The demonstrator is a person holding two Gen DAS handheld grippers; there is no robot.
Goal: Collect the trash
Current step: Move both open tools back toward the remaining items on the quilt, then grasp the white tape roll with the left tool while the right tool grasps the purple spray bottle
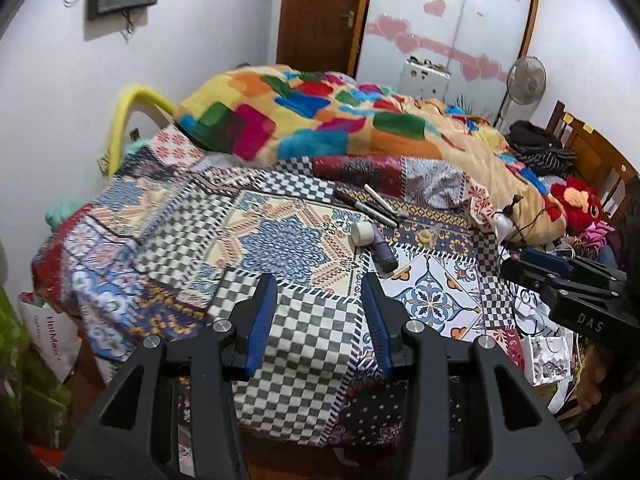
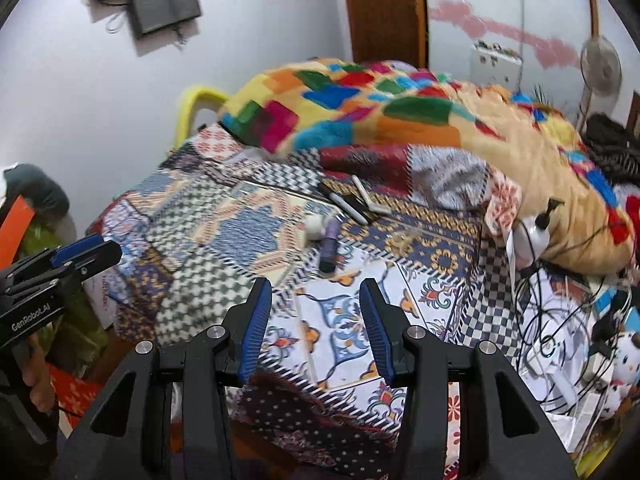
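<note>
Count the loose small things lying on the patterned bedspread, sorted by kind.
Markers or pens: 3, as far as I can tell
White tape roll: 1
Purple tube: 1
Clear crumpled wrapper: 1
White pump bottle: 1
Total: 7

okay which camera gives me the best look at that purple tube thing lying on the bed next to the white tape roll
The left wrist view. There the purple tube is sharp and unblocked, lying beside the white roll on the bedspread. The right wrist view shows the same tube, but motion-blurred and smaller.

Two claws (image 1: 320, 280) (image 2: 316, 286), three markers (image 1: 370, 204), one tape roll (image 1: 362, 233), one purple tube (image 1: 384, 254), one fan (image 1: 525, 80)
</note>
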